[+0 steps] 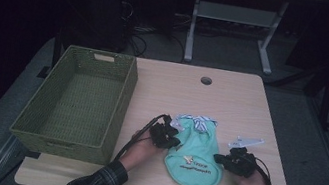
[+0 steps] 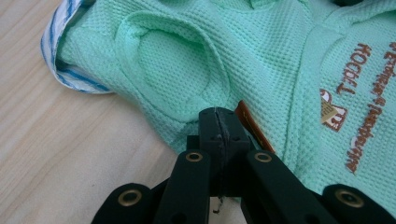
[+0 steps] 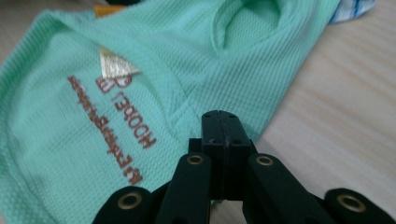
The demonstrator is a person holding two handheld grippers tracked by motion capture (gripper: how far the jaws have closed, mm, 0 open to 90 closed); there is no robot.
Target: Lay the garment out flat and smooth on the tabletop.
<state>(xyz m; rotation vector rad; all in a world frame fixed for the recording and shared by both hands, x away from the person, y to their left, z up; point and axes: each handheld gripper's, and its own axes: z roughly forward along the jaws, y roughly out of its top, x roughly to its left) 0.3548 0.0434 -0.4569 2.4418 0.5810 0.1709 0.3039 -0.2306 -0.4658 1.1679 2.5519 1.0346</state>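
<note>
A small mint-green garment (image 1: 195, 153) with brown lettering and a blue-striped lining lies flat on the wooden table, near the front edge. My left gripper (image 1: 174, 142) rests at its left edge, jaws pressed together. In the left gripper view the shut tips (image 2: 218, 114) sit over the garment (image 2: 187, 60) by a sleeve opening and an orange tag (image 2: 250, 123). My right gripper (image 1: 218, 158) is at the garment's right edge, also shut. Its tips (image 3: 224, 116) lie over the hem of the garment (image 3: 93, 93). No fabric shows between either pair of pads.
A green woven basket (image 1: 123, 101) stands empty on the table's left side. A small white bracket (image 1: 245, 141) lies just beyond my right gripper. A cable hole (image 1: 206, 80) is at the table's far middle. Dark floor and a desk frame lie behind.
</note>
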